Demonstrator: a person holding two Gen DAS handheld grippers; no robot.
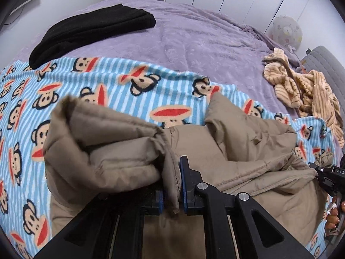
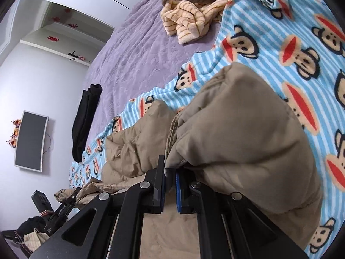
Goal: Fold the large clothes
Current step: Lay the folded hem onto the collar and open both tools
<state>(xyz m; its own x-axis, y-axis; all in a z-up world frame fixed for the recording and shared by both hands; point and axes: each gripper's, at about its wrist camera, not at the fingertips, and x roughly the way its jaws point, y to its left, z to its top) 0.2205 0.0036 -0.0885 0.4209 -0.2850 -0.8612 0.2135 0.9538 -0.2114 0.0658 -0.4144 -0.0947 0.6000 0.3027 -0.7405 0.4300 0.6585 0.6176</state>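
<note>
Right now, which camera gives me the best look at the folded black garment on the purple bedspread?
The left wrist view: the black garment lies large and unobstructed at top left, its edge overlapping the monkey blanket. The right wrist view shows it only as a small narrow strip at left.

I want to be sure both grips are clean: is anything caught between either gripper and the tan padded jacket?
Nothing visible. The left gripper is shut directly on a fold of the tan padded jacket, and the right gripper pinches its edge too. Only jacket fabric sits between the pads; the monkey blanket lies underneath.
</note>
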